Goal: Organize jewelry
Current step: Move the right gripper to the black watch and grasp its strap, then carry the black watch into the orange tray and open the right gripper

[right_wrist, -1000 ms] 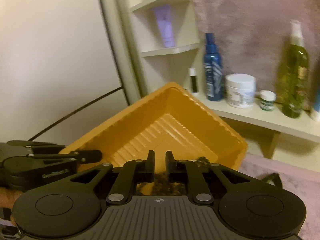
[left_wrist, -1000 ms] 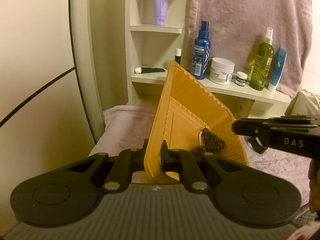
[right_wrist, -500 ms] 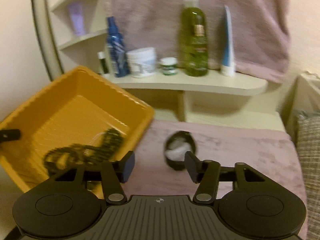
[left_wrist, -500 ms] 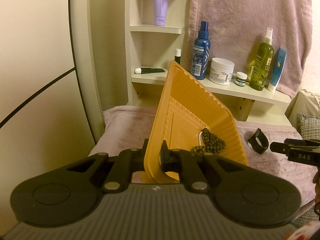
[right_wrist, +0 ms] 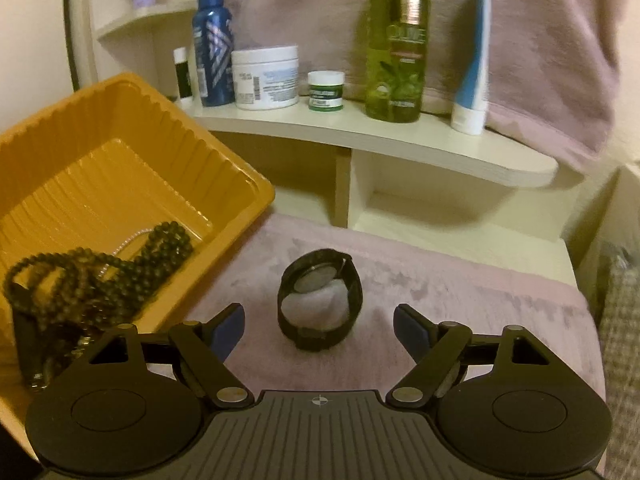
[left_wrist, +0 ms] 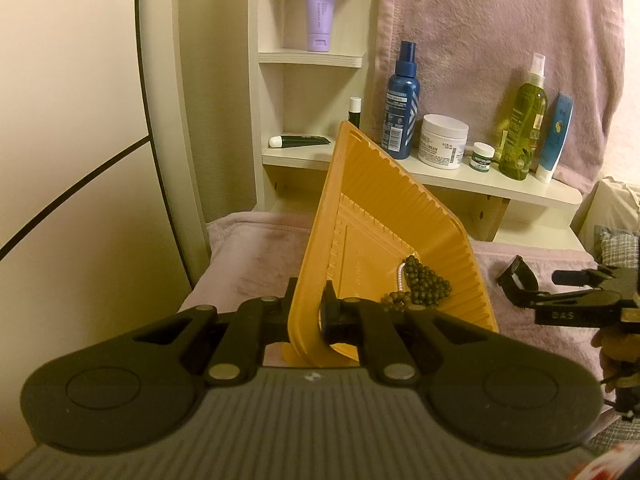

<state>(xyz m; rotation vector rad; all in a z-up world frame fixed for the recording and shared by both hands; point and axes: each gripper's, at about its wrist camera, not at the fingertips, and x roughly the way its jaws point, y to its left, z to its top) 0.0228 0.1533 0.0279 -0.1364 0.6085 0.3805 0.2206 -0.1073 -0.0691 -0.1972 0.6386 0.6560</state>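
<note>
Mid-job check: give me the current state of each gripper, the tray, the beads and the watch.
left gripper: shut on the yellow tray's rim, holding it tilted.
right gripper: open, lined up on the watch, not touching.
yellow tray: tilted, holding jewelry.
dark bead strands: piled in the tray's low end.
black watch: buckled in a loop, lying on the pink cloth, outside the tray.

The right hand-held gripper [left_wrist: 560, 280], seen from the left wrist view, bears the raised letters "DAS" on its side. The white jar [left_wrist: 443, 141] on the shelf [left_wrist: 500, 184] shows the word "CREAM". Print on the other bottles, tubes and the small green jar [left_wrist: 483, 156] is too small or blurred to read.
</note>
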